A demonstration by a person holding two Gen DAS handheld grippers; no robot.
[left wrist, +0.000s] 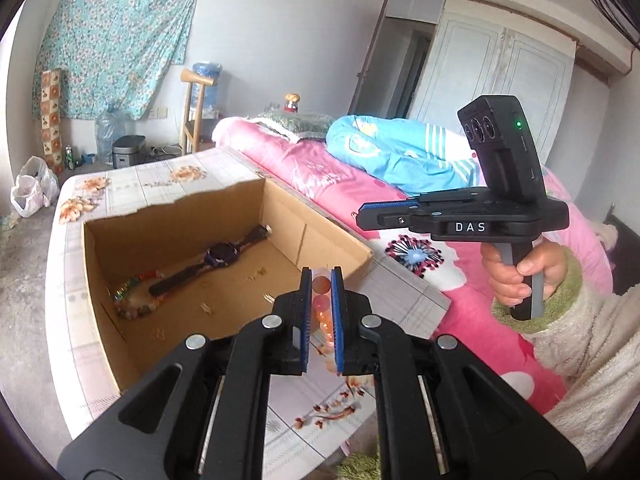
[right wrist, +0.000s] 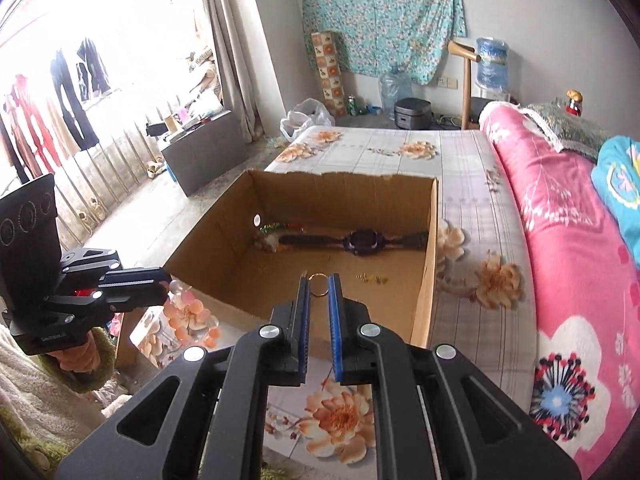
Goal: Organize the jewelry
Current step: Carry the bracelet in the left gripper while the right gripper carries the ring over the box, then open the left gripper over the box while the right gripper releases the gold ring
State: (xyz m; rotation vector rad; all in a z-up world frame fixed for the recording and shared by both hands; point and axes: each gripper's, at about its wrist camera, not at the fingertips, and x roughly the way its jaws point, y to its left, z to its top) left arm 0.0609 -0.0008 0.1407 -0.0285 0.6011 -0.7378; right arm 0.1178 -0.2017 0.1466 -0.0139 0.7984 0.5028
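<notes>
left gripper [left wrist: 321,276] clamps beads [left wrist: 321,285] | right gripper [right wrist: 319,280] clamps ring [right wrist: 319,285] | right gripper marked "DAS" | box [right wrist: 424,304] below

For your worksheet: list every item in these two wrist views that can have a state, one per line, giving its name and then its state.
left gripper: shut on a string of pink beads
pink beads: held between the pads, above the table
right gripper: shut on a gold ring
gold ring: pinched at the fingertips, upright
cardboard box: open, top edge torn
watch: lying flat in the box, strap unbuckled
beaded bracelet: lying in the box's corner
</notes>
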